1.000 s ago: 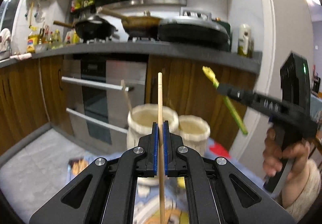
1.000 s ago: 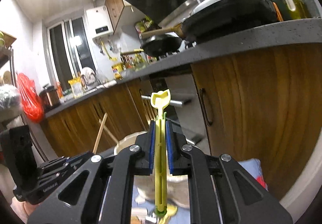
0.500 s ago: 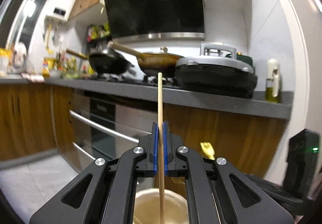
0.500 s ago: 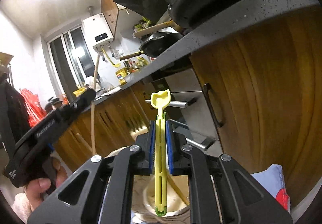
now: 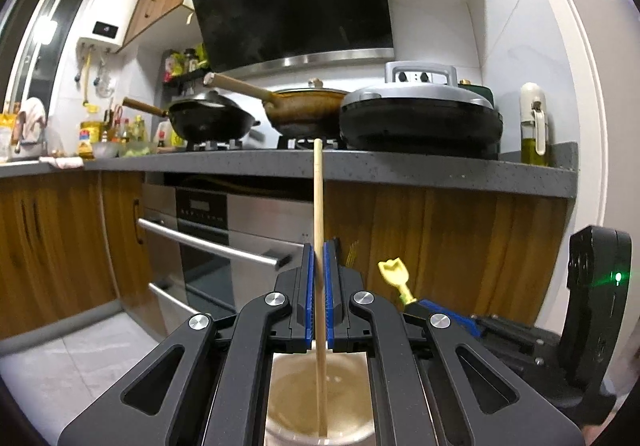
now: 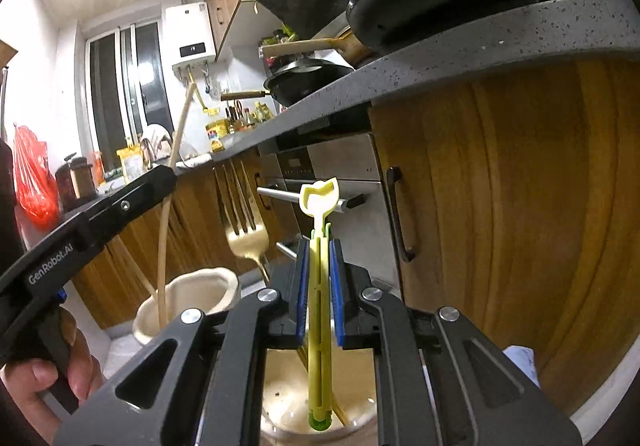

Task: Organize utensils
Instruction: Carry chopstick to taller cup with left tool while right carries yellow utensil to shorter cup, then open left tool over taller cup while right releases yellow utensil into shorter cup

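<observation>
Two cream ceramic holders sit below the grippers. Clamped upright in the left gripper (image 5: 319,294), a slim pale wooden chopstick (image 5: 318,205) dips its lower end into one cream holder (image 5: 280,398). The right gripper (image 6: 319,294) pinches a yellow-green plastic utensil (image 6: 319,266) — flared tip up, green end inside the second cream holder (image 6: 280,386), beside a gold metal fork (image 6: 246,238).

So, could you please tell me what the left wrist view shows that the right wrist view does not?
Only the left wrist view shows the left gripper shut on the wooden chopstick above a cream holder. Only the right wrist view shows a gold fork and the right gripper shut on the yellow utensil. Both show the chopstick, the yellow utensil, the woks and the oven.
</observation>
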### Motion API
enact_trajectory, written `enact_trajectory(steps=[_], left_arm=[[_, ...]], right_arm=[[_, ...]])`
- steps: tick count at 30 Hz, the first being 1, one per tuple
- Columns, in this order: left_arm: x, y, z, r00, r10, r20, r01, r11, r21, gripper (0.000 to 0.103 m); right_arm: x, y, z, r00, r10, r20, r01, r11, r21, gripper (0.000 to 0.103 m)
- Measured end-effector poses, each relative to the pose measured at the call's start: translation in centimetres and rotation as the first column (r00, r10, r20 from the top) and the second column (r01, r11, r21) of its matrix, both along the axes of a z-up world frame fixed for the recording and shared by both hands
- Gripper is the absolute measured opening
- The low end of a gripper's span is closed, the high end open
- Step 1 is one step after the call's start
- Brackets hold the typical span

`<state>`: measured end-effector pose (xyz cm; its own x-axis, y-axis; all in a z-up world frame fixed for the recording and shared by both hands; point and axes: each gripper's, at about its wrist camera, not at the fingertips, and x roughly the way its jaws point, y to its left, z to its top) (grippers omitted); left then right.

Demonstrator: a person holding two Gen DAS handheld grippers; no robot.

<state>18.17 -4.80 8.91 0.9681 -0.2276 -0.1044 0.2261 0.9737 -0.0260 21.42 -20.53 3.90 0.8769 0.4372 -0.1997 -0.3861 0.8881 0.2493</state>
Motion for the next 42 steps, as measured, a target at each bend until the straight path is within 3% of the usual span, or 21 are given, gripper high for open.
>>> enact_trajectory(steps=[7, 13, 21, 25, 29, 32, 35, 38, 42], left_arm=[[-2.3, 0.6, -0.7, 0.998, -0.003, -0.066, 0.005, 1.000, 0.024, 0.005], [-4.4, 0.3, -2.1, 0.994, 0.026, -0.108, -0.017, 0.996, 0.082, 0.005], [-3.6, 1.0, -3.4, 0.981, 0.028, -0.191, -0.016, 0.998, 0.064, 0.005], [-3.6, 0.9, -3.3, 0.981, 0.028, -0.191, -0.016, 0.998, 0.064, 0.018], [-3.7, 0.7, -3.2, 0.982, 0.034, -0.187, -0.020, 0.997, 0.074, 0.019], [-4.1, 0.9, -3.1, 0.983, 0.038, -0.181, -0.026, 0.997, 0.069, 0.032], [-4.5, 1.2, -2.9, 0.983, 0.049, -0.177, -0.038, 0.997, 0.064, 0.033], [-5.1, 1.8, -2.9, 0.983, 0.060, -0.175, -0.052, 0.997, 0.050, 0.034], [-5.8, 2.7, -3.1, 0.980, 0.066, -0.186, -0.062, 0.998, 0.027, 0.036]], right_arm=[[-2.0, -0.2, 0.2, 0.999, -0.043, -0.023, 0.041, 0.995, -0.096, 0.010], [-4.2, -0.3, -0.4, 0.999, -0.050, -0.017, 0.047, 0.992, -0.117, 0.010], [-3.8, -0.5, -1.2, 0.995, -0.074, -0.059, 0.067, 0.991, -0.114, 0.010], [-3.6, -0.8, -1.3, 0.994, -0.077, -0.081, 0.069, 0.992, -0.102, 0.010], [-3.3, -0.9, -1.5, 0.991, -0.085, -0.101, 0.075, 0.992, -0.101, 0.010], [-3.0, -1.1, -1.5, 0.991, -0.083, -0.110, 0.073, 0.994, -0.085, 0.010], [-3.0, -1.3, -1.6, 0.991, -0.083, -0.109, 0.074, 0.994, -0.085, 0.011], [-3.1, -1.3, -1.6, 0.991, -0.091, -0.102, 0.082, 0.993, -0.083, 0.021], [-3.2, -1.5, -1.7, 0.990, -0.102, -0.095, 0.094, 0.992, -0.086, 0.021]])
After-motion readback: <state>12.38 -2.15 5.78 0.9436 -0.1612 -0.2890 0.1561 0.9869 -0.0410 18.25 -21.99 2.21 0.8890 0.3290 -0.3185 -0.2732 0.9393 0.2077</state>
